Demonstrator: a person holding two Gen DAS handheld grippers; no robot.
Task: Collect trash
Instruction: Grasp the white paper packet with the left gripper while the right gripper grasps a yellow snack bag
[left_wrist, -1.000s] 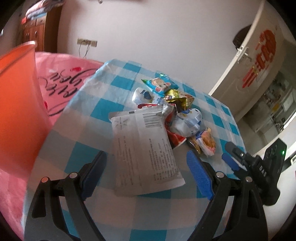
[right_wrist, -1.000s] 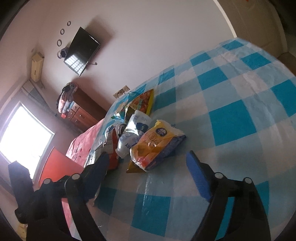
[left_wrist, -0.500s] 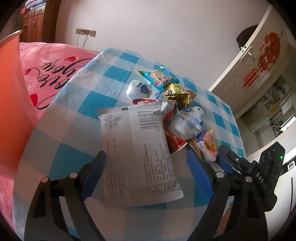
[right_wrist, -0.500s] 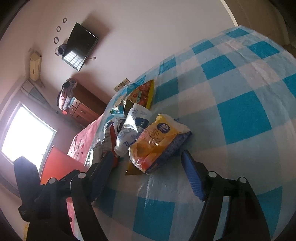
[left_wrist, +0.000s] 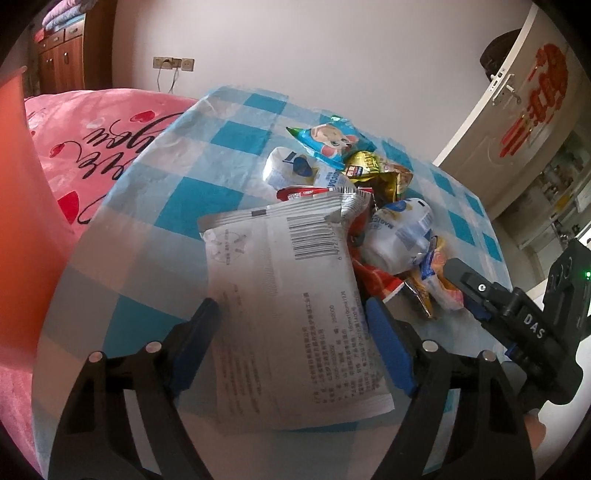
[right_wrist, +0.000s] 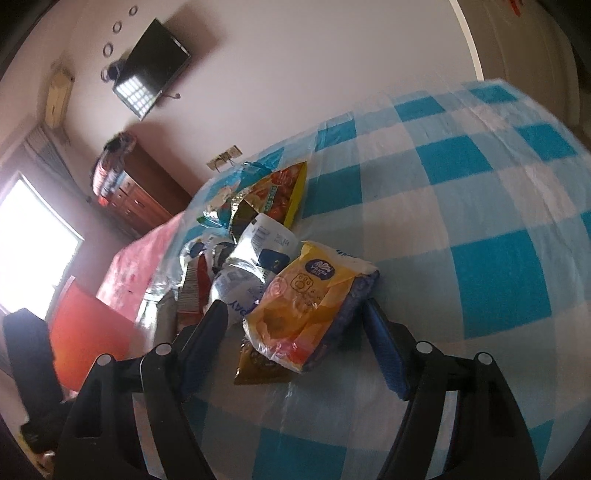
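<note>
2 handheld grippers reach over wrappers piled on a blue-checked tablecloth (left_wrist: 229, 140).

The left gripper (left_wrist: 291, 325), its jaws closing, straddles a white printed packet (left_wrist: 295, 295) near the cloth's front edge, pads not yet pressing. The right gripper (right_wrist: 295, 325) stands fairly wide around a yellow snack bag (right_wrist: 299, 306).

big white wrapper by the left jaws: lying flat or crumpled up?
Lying flat. The white wrapper is spread printed side up on the checked tablecloth, barcode and text readable, only its top edge curled against the pile.
</note>
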